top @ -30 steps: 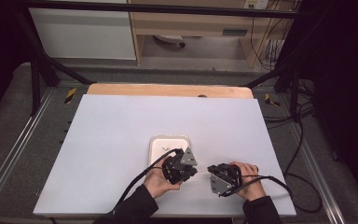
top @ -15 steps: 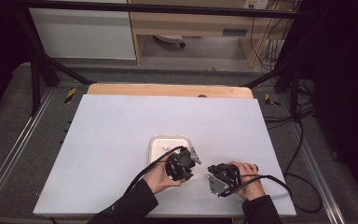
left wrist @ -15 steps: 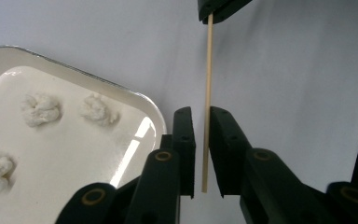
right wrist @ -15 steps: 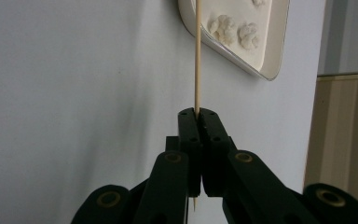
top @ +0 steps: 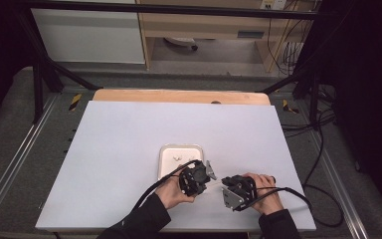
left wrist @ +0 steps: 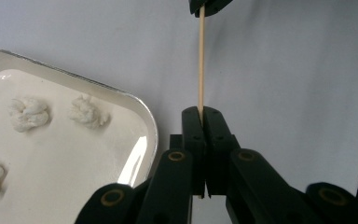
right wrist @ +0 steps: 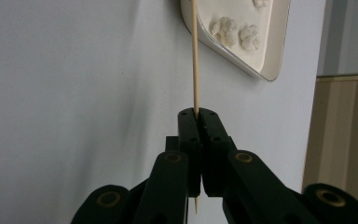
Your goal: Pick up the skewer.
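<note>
Both grippers hold one thin wooden skewer point(left wrist: 200, 60) between them: the left gripper point(left wrist: 200, 112) is clamped on one end, the right gripper point(right wrist: 197, 113) on the other. The skewer is just beside the white tray point(top: 165, 155), at its 4 o'clock corner, above the table point(top: 119, 149).

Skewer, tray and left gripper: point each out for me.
skewer point(left wrist: 200, 60), left gripper view, mid-shaft.
tray point(left wrist: 135, 100), left gripper view, metal rim.
left gripper point(left wrist: 200, 114), left gripper view, shut tips clamping the skewer.

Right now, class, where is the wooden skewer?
The wooden skewer spans between the left gripper and right gripper, both shut on it, just right of the white tray near the table's front edge.
</note>
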